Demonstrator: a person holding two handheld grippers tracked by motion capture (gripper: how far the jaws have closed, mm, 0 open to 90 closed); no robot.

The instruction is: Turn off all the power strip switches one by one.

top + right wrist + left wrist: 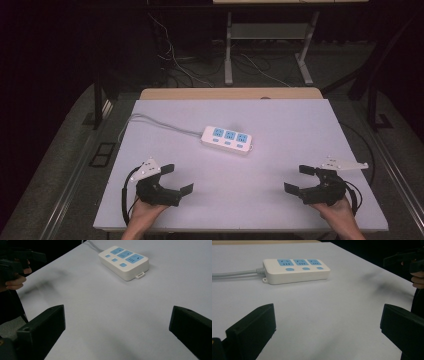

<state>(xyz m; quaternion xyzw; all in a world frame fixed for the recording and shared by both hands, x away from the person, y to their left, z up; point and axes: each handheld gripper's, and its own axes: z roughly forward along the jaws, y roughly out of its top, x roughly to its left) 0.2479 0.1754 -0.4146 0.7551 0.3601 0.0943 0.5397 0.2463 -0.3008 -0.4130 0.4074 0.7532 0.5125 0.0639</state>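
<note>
Both grippers are sitting low at the near edge of the white table [280,125], one in each hand, and each is aiming inward at the same target. The left gripper [175,180] is holding its jaws spread wide with nothing between them; the right gripper [300,179] is doing the same, wide apart and empty.

The power strip [227,138] is lying flat, well ahead of both sets of jaws and between the two lines of aim. From the left gripper view it is lying ahead and a little left of the gap; from the right gripper view it is ahead and near the centre of the gap. That looks like a starting stance: both tools are standing off and splayed, probably so that either one can close in on the strip from its own side.

Counting up: one power strip, three blue sockets on top, three blue buttons beside them, and one grey cord [155,122] running off its far left end toward the table's far left corner. Two grippers, four jaws.
</note>
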